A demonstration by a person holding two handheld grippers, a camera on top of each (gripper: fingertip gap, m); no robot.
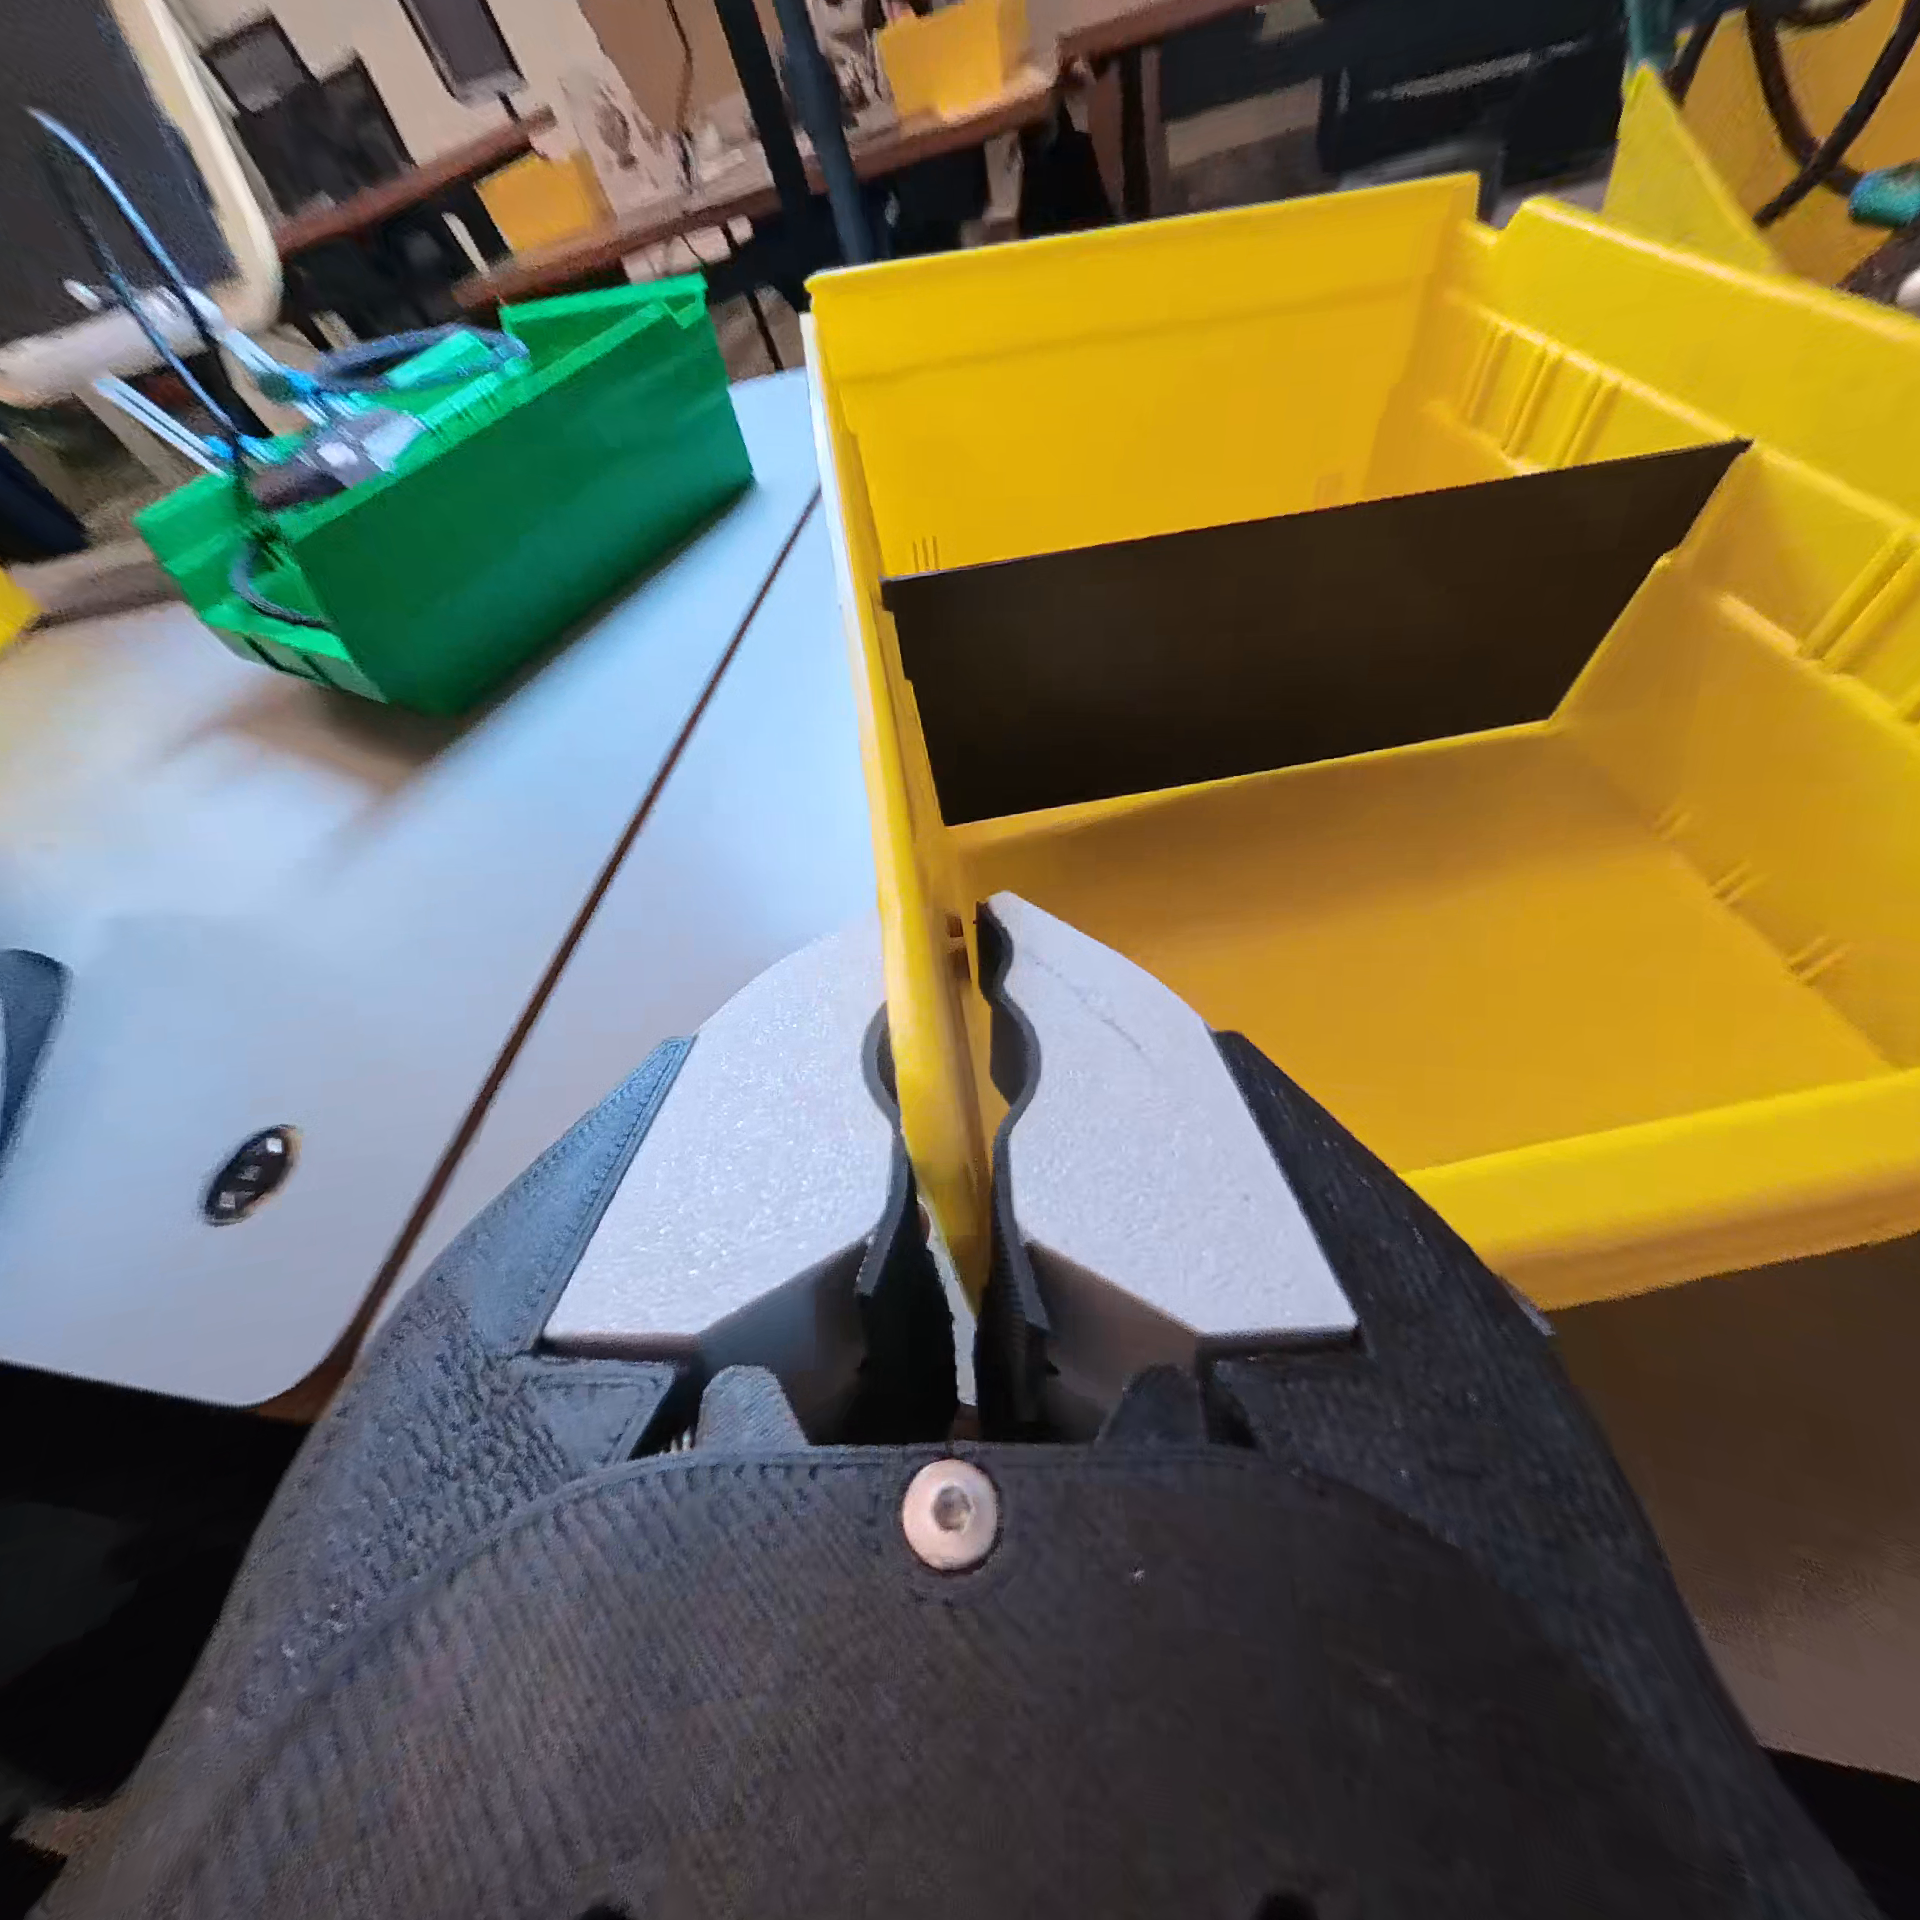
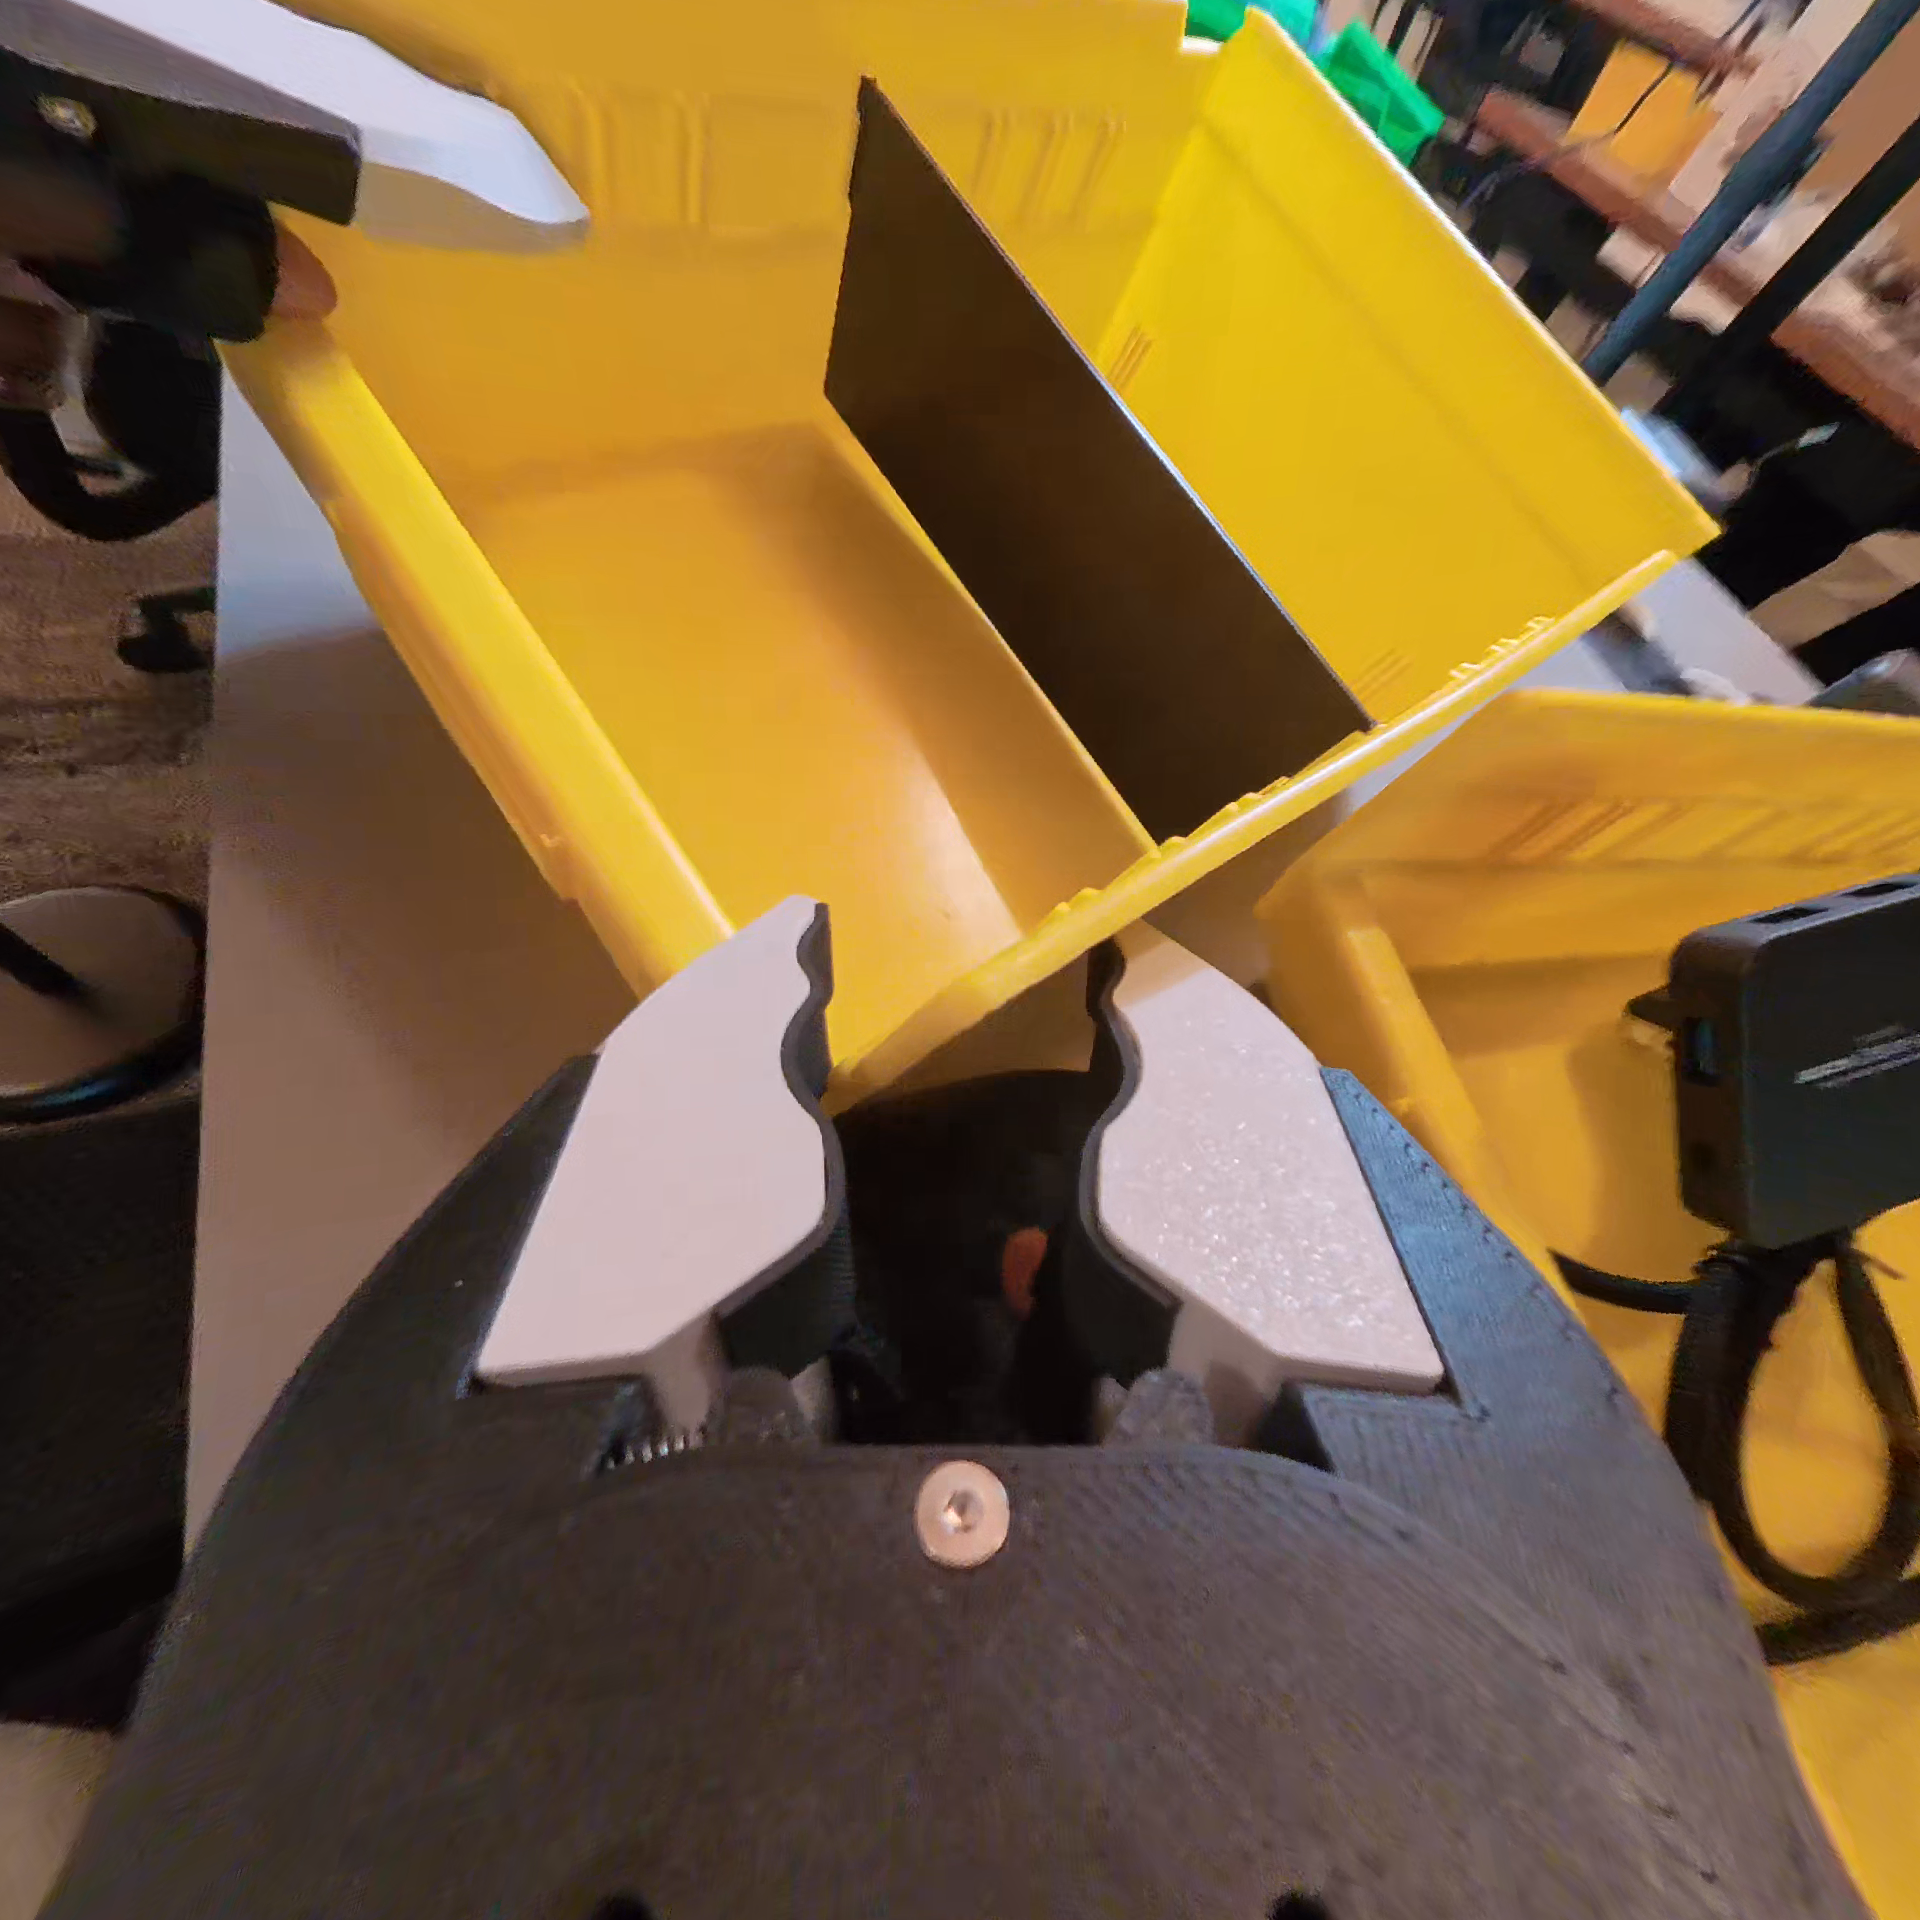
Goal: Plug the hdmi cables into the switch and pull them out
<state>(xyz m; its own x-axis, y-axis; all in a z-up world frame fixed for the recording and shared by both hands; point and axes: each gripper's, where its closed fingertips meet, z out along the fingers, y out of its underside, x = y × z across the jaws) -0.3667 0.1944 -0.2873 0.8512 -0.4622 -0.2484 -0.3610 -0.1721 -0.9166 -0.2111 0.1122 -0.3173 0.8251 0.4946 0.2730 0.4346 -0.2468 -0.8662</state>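
My left gripper [image 1: 935, 935] is shut on the side wall of an empty yellow bin [image 1: 1455, 987] with a black divider [image 1: 1299, 623]. In the right wrist view this bin [image 2: 727, 623] hangs tilted above the table, and the left gripper [image 2: 520, 213] holds its far wall. My right gripper [image 2: 961, 935] is open, its fingers either side of the bin's near corner. A black HDMI switch [image 2: 1808, 1081] and a bundled black cable [image 2: 1766, 1455] lie in a second yellow bin [image 2: 1558, 810] to the right.
A green bin [image 1: 468, 540] with cables and parts stands at the far left of the grey table [image 1: 312, 883]. A round cable port [image 1: 249, 1174] sits near the table's front edge. The second yellow bin [image 1: 1714, 312] is behind and right. Benches and more bins fill the background. About 20 centimeters separates my left fingertips from my right. From the right gripper's tips to the black HDMI switch [image 2: 1808, 1081] is close to 12 centimeters.
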